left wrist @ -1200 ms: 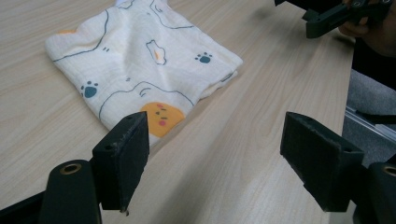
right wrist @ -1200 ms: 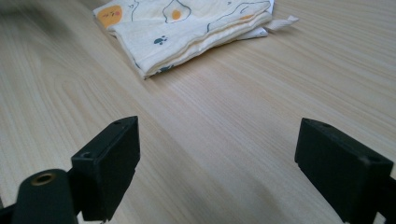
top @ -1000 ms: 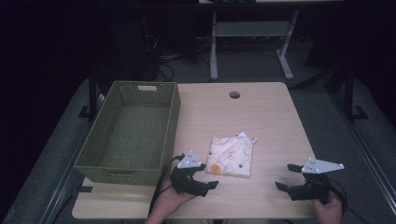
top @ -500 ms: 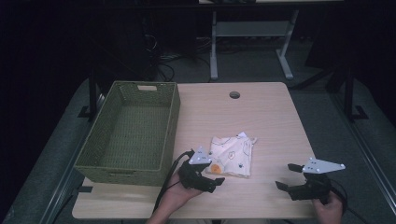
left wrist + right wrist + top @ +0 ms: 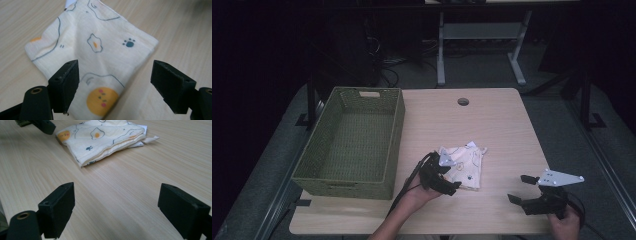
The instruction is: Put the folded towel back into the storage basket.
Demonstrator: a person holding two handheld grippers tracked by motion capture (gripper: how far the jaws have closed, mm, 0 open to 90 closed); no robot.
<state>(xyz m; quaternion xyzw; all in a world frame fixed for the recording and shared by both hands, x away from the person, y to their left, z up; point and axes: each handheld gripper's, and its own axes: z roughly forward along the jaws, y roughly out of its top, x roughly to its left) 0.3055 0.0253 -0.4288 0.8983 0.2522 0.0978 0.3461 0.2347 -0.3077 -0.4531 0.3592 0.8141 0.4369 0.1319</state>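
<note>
A folded cloth (image 5: 465, 166) lay on the desk (image 5: 492, 125), a little toward the near edge and roughly midway between the left and right edges. It was pale yellow, printed with fried eggs, paw marks and a round orange face (the face sat at the corner nearest the person). In the right gripper view the cloth (image 5: 102, 138) showed as several stacked layers, with a small white tag sticking out at its far side.

The left gripper (image 5: 447, 182) was at the cloth's near-left corner, held in the person's left hand (image 5: 419, 192), whose forearm came in over the near edge of the desk. Its jaws stood wide apart and clasped nothing; in the left gripper view the left gripper (image 5: 115, 82) had one jaw above the cloth (image 5: 92, 47) and the other jaw above bare wood beside the cloth's edge. Whether either jaw touched the fabric could not be told.

The right gripper (image 5: 521, 189) was near the near-right corner of the desk, well apart from the cloth, held in the right hand (image 5: 564, 225). Its jaws were likewise spread wide, with only desk wood between them.

A green woven basket (image 5: 388, 145) stood along the left edge of the desk. A small round hole (image 5: 463, 102) sat near the far edge.
</note>
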